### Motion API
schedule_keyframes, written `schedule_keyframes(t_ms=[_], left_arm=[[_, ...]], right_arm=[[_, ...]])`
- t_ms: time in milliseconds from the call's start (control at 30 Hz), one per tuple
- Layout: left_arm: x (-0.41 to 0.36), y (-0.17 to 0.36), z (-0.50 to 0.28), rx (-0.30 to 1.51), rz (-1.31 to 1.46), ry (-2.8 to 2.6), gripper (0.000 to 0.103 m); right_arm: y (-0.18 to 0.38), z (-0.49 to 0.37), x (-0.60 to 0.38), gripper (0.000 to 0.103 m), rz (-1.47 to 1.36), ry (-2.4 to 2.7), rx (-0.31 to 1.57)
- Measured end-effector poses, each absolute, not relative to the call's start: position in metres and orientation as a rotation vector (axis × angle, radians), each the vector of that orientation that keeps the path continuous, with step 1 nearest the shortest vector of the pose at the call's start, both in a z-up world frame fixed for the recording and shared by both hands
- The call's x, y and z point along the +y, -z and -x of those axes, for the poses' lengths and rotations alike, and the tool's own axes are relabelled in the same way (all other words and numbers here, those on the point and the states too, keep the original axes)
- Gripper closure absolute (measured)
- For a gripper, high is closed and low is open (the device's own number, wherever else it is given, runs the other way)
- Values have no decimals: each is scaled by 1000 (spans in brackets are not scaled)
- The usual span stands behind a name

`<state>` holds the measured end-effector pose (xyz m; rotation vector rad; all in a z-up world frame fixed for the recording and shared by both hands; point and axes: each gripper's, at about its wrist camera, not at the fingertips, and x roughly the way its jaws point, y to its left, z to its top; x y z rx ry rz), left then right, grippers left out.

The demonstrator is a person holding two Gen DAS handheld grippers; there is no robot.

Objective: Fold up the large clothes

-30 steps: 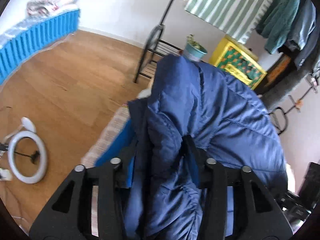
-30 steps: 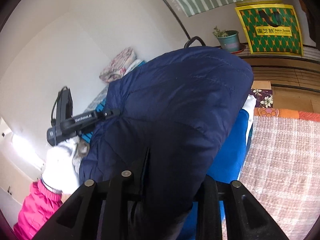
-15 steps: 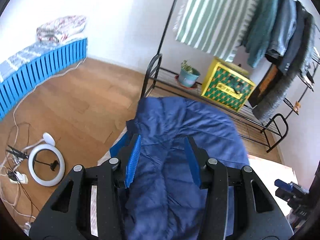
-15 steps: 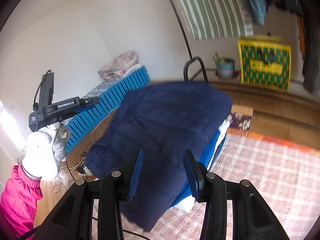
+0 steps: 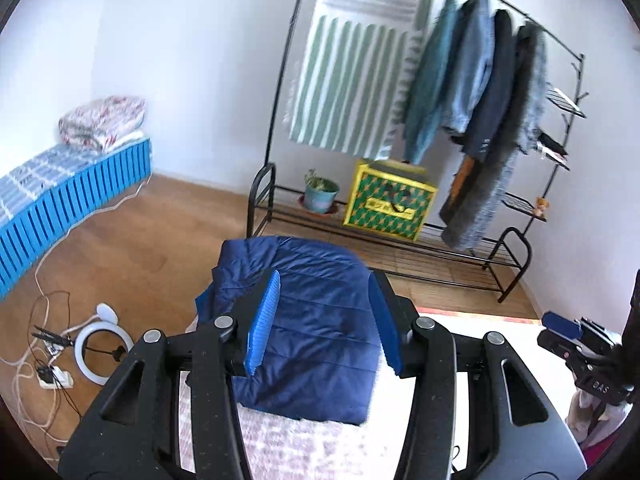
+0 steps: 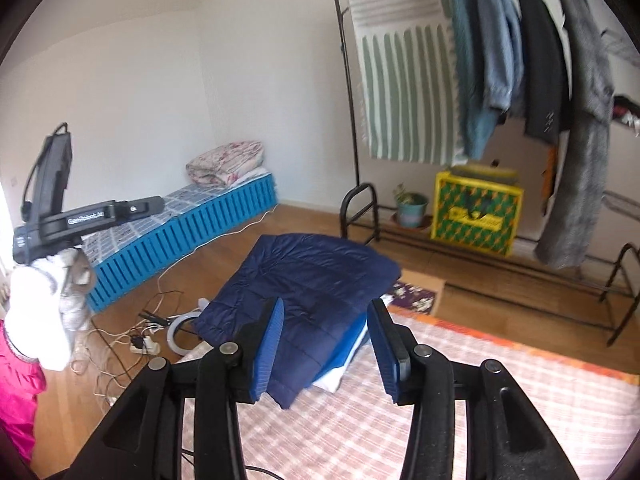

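Note:
A folded navy quilted jacket (image 5: 304, 320) lies on a small stack of folded clothes at the far corner of a pink checked rug (image 5: 280, 448). It also shows in the right wrist view (image 6: 312, 292), over blue and white folded items (image 6: 344, 360). My left gripper (image 5: 324, 320) is open and empty, raised above the jacket. My right gripper (image 6: 326, 340) is open and empty, also raised and pulled back from it. The left gripper also shows at the left of the right wrist view (image 6: 92, 216), held by a white-gloved hand.
A black clothes rack (image 5: 460, 120) with a striped towel and coats stands behind, with a yellow-green box (image 5: 388, 204) and a potted plant (image 5: 320, 196) on its base. A blue-sided low bed (image 5: 72, 200) is at left. A ring light (image 5: 104, 344) and cables lie on the wood floor.
Both grippers let go of the jacket, opened, and lifted up and back. The jacket dropped onto the stack and now lies flat and folded.

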<state>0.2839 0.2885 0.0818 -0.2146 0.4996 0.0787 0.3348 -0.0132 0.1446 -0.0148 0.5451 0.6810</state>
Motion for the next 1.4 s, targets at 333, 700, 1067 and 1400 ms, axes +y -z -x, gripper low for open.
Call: schedule_keyframes(t_ms=[333,700,1067,1400], left_arm=[[206,-158,-190,395,124,-47,55],[139,-143,-102,411,96,-15,37],[115,-59,-92,441,95,-33,22],[124,21,-127,440,105,-139,16]], right_arm=[[-211,-254,-73,51,110,-547,419],[-238,-173,-129,45,102,-521,342],[-169,-155,-150,33,92,-475,419],[-95,-183,-147,30,41,-406,490]])
